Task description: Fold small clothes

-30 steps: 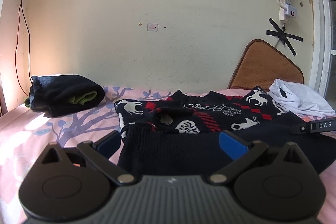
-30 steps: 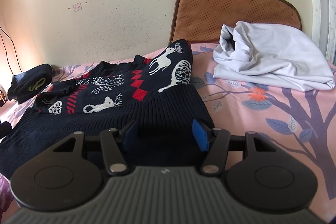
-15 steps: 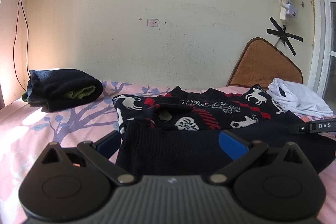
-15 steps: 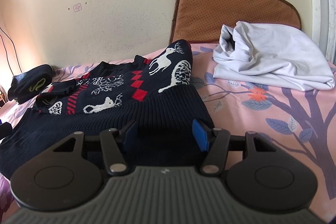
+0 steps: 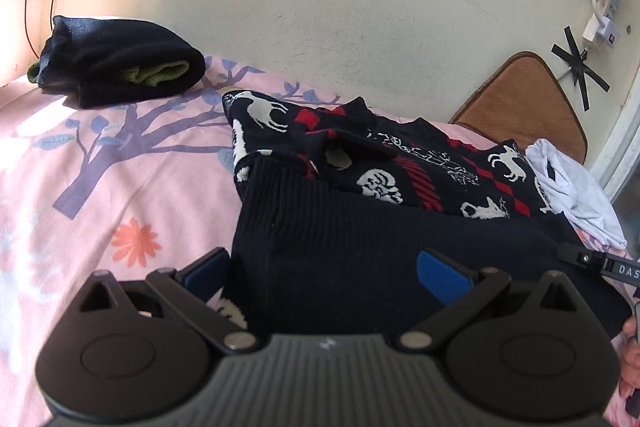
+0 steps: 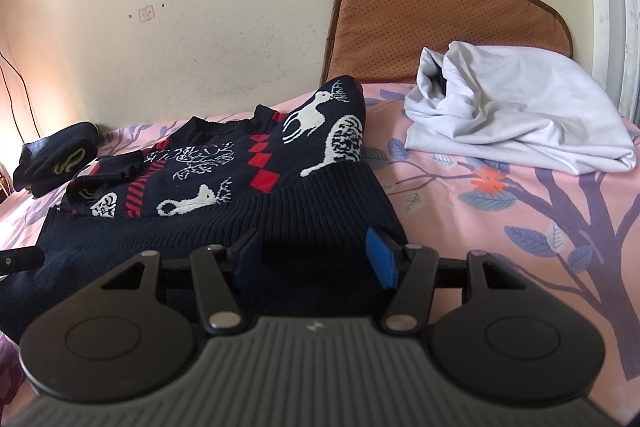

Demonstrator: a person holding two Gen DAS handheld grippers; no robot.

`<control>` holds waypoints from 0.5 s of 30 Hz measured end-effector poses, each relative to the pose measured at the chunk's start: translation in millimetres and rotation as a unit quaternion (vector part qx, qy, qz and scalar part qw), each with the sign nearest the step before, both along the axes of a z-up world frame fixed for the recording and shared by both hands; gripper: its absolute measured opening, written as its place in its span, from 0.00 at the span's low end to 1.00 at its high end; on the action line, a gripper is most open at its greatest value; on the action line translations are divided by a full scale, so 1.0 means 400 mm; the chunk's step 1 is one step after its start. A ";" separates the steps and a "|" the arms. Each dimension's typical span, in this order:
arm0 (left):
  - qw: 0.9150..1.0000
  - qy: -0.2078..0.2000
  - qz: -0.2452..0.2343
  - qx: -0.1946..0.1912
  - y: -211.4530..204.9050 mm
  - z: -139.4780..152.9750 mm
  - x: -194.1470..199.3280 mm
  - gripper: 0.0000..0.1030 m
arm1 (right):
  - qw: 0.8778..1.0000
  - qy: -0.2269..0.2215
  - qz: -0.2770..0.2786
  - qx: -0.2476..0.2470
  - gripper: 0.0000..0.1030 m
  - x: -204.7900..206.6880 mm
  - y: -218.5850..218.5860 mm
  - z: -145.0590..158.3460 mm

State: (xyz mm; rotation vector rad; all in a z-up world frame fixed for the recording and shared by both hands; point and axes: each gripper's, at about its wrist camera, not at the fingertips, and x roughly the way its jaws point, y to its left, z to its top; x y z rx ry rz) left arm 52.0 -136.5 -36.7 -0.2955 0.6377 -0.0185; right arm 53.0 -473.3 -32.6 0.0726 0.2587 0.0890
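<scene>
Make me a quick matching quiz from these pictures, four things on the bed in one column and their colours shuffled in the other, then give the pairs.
Things
1. sweater
2. crumpled shirt
3. rolled garment
4. cushion

Colours
A. white
B. orange-brown
C. dark navy with white deer and red diamonds
D. black with green lining

Pairs: 1-C, 2-A, 3-D, 4-B

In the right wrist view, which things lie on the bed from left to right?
Folded black garment with green trim → dark knitted sweater with white deer and red diamonds → brown padded cushion leaning on the wall → crumpled white cloth.
</scene>
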 end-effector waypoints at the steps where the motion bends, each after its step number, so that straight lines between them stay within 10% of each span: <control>1: 1.000 0.000 0.000 0.001 -0.001 0.000 0.000 1.00 | 1.000 0.000 0.000 0.001 0.59 0.000 0.000 0.000; 15: 0.998 -0.016 0.036 -0.045 0.043 0.001 -0.018 1.00 | 1.000 -0.014 0.003 0.018 0.59 -0.032 -0.001 0.005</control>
